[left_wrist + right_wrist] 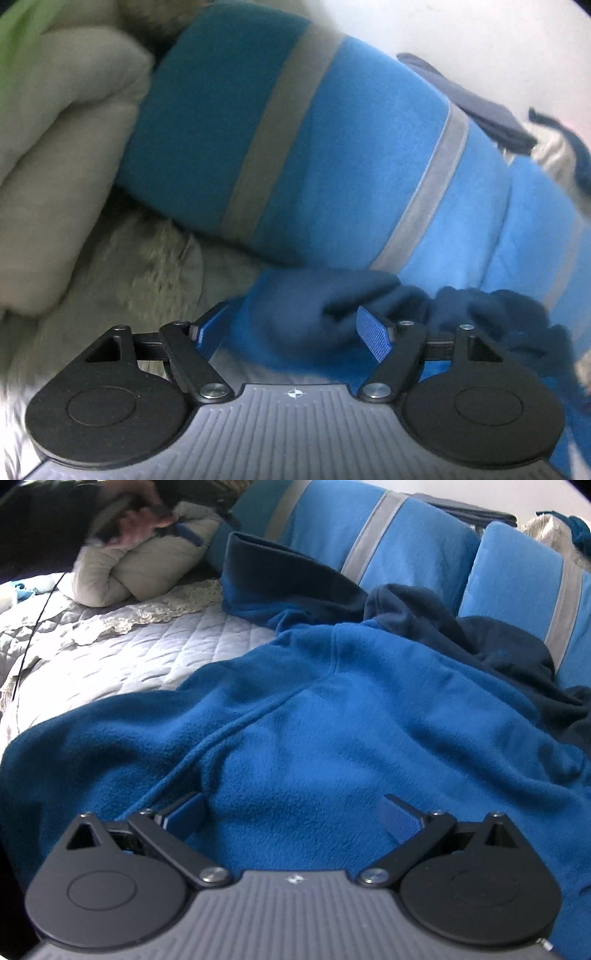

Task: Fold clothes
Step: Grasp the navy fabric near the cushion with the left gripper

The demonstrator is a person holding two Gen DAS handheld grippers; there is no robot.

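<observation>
Fleece [332,720]: blue pile with navy cuff and hood or collar, spread on the quilted bed [155,642], its top end bunched against the striped pillows [417,542].

Handling, as a judgement: soft, thick, light to middling in weight. No stiffness; it will sag and drape from any hold. The pile looks grippy, not slippery, so the pads should bite well. Not fragile. Thick layers may bulk up at each fold.

Where to hold: seams and hems are the firm parts. The raised shoulder seam running across the body in the right wrist view, and the navy sleeve cuff [325,295] in the left wrist view, look like the best purchase. A pinch in mid-panel would only raise a loose hump.

Left gripper [291,328]: jaws wide apart, straddling the navy cuff; nothing clamped, though cloth lies between the fingers.

Right gripper [291,816]: jaws wide apart, low over the blue body panel, cloth between the fingers but not pinched.

A rolled cream duvet [55,147] lies beside the pillows, clear of the garment.

Writing: none readable. No label or brand shows on the fleece; only a small crosshair mark on each gripper body.
</observation>
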